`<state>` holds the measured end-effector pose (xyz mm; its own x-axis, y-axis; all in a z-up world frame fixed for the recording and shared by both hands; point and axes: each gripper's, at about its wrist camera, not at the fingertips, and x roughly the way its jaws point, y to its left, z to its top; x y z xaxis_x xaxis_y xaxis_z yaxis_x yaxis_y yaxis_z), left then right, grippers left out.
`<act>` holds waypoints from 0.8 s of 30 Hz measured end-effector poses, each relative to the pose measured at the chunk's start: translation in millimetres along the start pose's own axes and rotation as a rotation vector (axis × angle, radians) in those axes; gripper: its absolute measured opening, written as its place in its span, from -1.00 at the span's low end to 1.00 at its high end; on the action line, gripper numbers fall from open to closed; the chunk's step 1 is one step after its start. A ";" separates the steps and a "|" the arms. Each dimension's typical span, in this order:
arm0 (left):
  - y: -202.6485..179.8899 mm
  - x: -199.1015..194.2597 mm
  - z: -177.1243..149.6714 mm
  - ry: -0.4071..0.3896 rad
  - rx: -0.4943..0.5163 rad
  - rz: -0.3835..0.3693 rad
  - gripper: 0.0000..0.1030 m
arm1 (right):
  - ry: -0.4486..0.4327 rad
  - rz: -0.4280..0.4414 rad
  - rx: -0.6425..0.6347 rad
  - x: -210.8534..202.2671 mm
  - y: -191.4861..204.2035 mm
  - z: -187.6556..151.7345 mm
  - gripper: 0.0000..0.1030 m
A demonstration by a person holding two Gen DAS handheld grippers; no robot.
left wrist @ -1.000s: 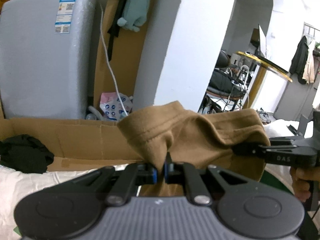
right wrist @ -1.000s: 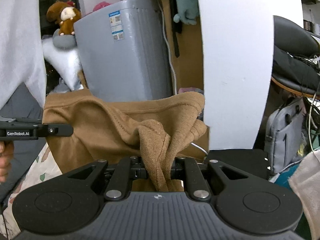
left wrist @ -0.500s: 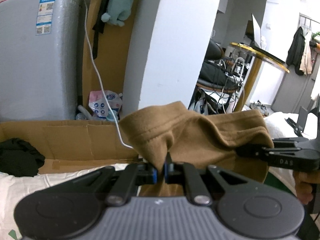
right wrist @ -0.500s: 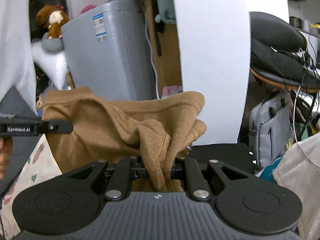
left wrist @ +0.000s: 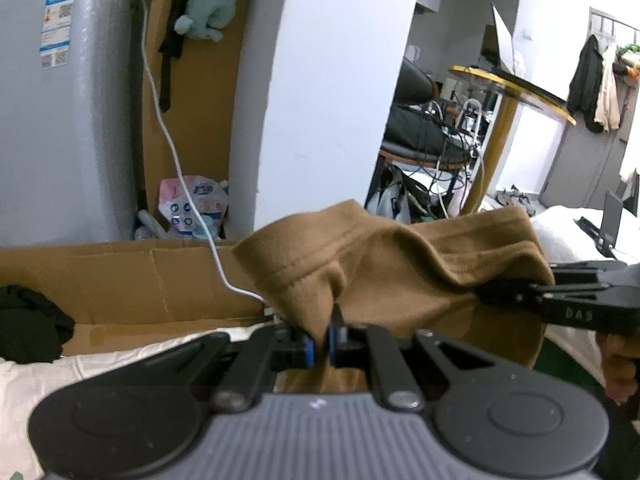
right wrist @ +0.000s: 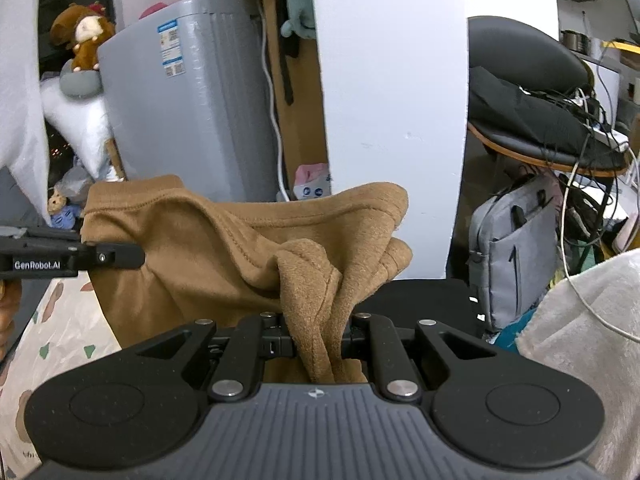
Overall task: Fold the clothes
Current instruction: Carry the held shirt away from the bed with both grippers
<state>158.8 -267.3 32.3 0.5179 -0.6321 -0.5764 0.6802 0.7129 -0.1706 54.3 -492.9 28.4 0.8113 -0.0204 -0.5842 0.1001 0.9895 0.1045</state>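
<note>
1. The left tongs are pinched tight on a fold of the brown garment, its blue pads pressing the cloth from both sides.
2. The right tongs are clamped on a thicker bunch of the same brown garment, which hangs down between the fingers.
3. The garment hangs in the air, stretched between the two tongs with its hemmed edge along the top; each tongs shows at the edge of the other's view, gripping the far end.
4. Below it lie a white bed cover and a patterned sheet.
5. Behind stand a flattened cardboard box, a grey appliance, a white cable and a white pillar.
</note>
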 end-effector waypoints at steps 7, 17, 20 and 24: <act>-4.0 3.0 -0.1 -0.027 -0.027 0.000 -0.86 | 0.009 -0.035 0.031 4.9 -7.2 4.2 -0.71; -6.4 9.8 -4.4 -0.032 -0.022 0.025 -0.86 | -0.042 -0.063 -0.053 -4.5 6.6 6.4 -0.71; -7.7 9.7 -3.7 -0.051 -0.023 0.033 -0.86 | -0.043 -0.063 -0.059 -5.7 5.4 5.9 -0.71; -12.3 14.2 -3.3 -0.047 -0.013 0.025 -0.86 | -0.034 -0.067 -0.068 -3.6 0.3 2.4 -0.71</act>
<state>156.1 -284.0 23.5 0.5587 -0.6275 -0.5423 0.6603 0.7322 -0.1670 52.8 -492.9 32.5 0.8233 -0.0902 -0.5604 0.1160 0.9932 0.0107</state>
